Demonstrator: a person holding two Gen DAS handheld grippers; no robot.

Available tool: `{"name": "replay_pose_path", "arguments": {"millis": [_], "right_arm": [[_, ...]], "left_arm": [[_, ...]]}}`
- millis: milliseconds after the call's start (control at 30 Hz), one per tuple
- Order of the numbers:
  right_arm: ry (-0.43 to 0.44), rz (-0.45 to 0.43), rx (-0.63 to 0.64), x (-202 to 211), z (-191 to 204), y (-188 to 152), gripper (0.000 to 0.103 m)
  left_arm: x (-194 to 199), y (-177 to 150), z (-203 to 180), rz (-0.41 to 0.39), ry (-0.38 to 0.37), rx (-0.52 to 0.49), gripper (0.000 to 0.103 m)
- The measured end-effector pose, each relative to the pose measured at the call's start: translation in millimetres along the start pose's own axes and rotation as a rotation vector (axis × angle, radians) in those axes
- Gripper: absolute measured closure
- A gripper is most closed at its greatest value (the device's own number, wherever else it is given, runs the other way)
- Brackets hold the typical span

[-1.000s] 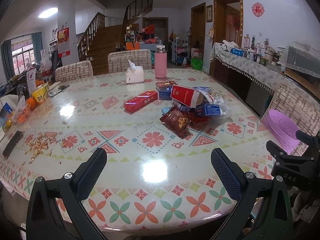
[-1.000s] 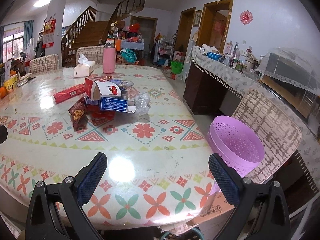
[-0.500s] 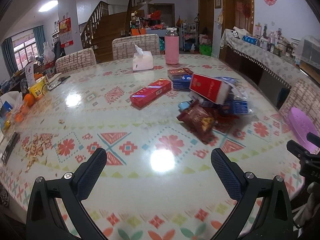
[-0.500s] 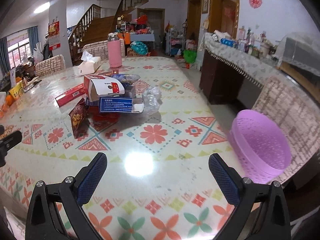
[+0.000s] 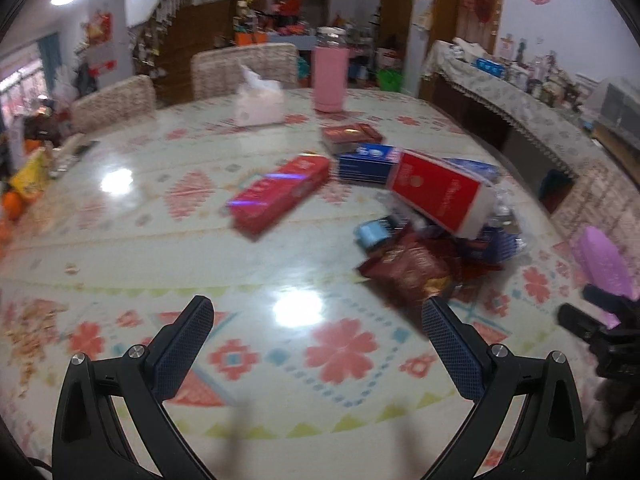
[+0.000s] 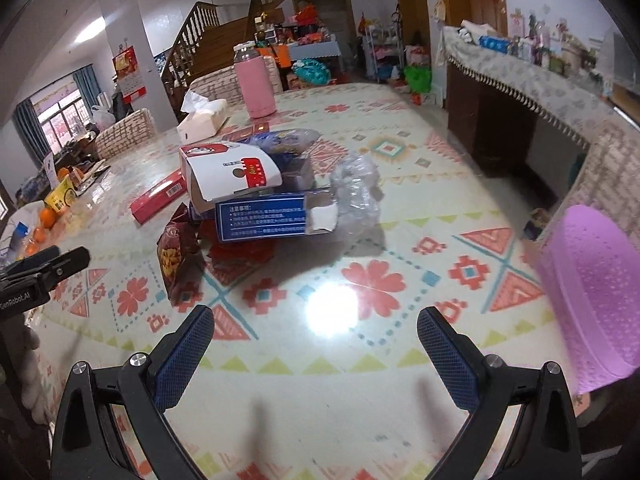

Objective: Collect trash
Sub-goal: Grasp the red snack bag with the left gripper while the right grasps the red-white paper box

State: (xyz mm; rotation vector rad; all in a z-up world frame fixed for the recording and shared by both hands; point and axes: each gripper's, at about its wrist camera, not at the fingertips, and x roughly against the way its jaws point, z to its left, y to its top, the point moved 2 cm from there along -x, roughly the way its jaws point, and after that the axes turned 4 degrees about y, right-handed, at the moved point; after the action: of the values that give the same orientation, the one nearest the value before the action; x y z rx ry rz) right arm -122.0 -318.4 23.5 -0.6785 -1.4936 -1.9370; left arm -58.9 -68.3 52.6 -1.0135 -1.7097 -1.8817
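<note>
Since the earlier frames both grippers have moved in over the tabletop [image 6: 400, 184], and the trash pile [image 6: 256, 204] now looms larger in each view. The pile sits mid-tabletop: a white-and-red carton [image 6: 230, 170] on top, a blue box [image 6: 266, 216] beneath it, a crumpled clear wrapper [image 6: 356, 192] to the pile's right, and a dark red snack bag [image 5: 404, 268] at its near edge. Left of the pile a long red box [image 5: 280, 192] lies apart, its long axis running diagonally away from the pile's near-left side.

The left gripper [image 5: 318, 344] has its fingers spread wide, holding nothing; the pile lies ahead and to its right, the snack bag closest. The right gripper [image 6: 316, 344] is likewise spread and empty, with the pile ahead and to its left. Neither touches anything yet; the left looks slightly nearer the snack bag. The purple basket [image 6: 596, 292] stands to the pile's right, past the tabletop edge, closest to the right gripper, a likely destination.
</note>
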Motion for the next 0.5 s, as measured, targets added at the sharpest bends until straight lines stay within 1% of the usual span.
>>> {"name": "replay_pose_path", "arguments": {"millis": [133,167,267,400,500], "right_arm": [[0.059,0.008,-0.018,-12,-4,13,0.002],[0.078,0.013,-0.03,-16,-6,17,0.004],[0.145,0.032,-0.061,-26,-10,28,0.012],[0.215,0.026,-0.081,-37,-10,47,0.013],[0.249,0.012,-0.066,-44,-3,63,0.013]], "left_arm": [[-16,4,-27,0.003,-0.074,-0.062,0.0],[-20,5,-35,0.001,-0.087,-0.084,0.0],[-36,12,-53,0.013,-0.096,-0.143,0.0],[-55,18,-61,0.042,-0.1,-0.16,0.0],[-67,21,-61,0.073,-0.118,-0.144,0.0]]}}
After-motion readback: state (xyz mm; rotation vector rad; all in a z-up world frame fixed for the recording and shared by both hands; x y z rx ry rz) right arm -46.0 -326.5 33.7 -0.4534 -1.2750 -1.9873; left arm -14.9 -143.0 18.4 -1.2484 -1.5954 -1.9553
